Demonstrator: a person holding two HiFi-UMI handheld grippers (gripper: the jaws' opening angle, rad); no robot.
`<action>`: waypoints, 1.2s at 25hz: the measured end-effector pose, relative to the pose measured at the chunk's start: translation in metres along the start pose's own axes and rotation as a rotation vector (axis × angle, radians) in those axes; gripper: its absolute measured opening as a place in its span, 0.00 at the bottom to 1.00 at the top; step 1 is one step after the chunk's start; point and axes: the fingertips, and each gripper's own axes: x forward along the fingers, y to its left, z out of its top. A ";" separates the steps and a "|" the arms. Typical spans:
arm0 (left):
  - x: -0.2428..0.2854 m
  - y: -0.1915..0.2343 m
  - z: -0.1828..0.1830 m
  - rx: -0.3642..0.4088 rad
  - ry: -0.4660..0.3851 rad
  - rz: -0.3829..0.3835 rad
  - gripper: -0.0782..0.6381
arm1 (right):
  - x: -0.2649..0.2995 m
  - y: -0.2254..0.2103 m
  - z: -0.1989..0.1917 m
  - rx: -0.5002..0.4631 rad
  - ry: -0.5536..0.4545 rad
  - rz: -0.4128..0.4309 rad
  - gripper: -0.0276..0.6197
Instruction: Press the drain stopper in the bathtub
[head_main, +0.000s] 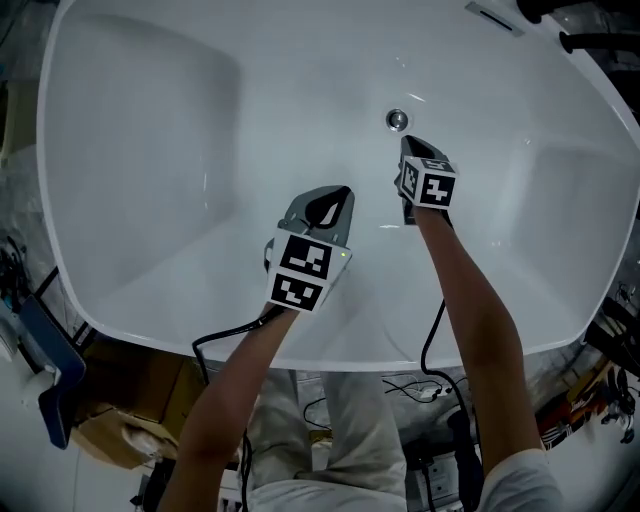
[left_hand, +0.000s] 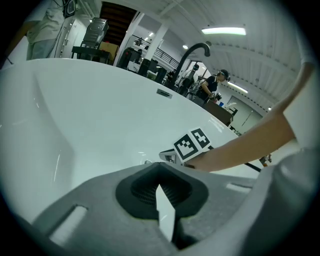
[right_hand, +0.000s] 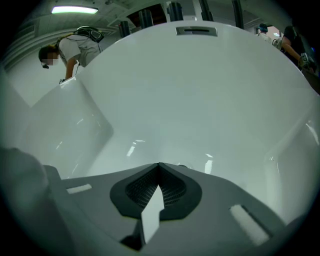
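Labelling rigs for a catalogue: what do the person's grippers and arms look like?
The left gripper and right gripper are grey with dark ribbed jaws, each bearing a white cube of black square markers and a trailing black cable. Bare arms; white short sleeve.

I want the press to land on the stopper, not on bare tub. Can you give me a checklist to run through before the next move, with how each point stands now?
1. Drain stopper in sight and uncovered: ok.
2. Right gripper shut with nothing between its jaws, so it can push as one tip: ok.
3. Right gripper's tip over the stopper: not ok. In the head view it sits just short of the stopper, on the near side.
4. Tip's height above the stopper: cannot tell.
5. Left gripper shut, empty and off to the side of the drain: ok.
6. Stopper up or already pressed down: cannot tell.
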 end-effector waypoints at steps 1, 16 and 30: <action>-0.007 -0.002 0.006 0.007 -0.003 0.000 0.11 | -0.010 0.005 0.005 0.002 -0.010 0.007 0.05; -0.132 -0.049 0.068 0.112 -0.027 -0.016 0.11 | -0.179 0.082 0.057 0.124 -0.156 0.107 0.05; -0.278 -0.096 0.107 0.027 -0.068 -0.018 0.11 | -0.343 0.153 0.137 0.117 -0.344 0.177 0.05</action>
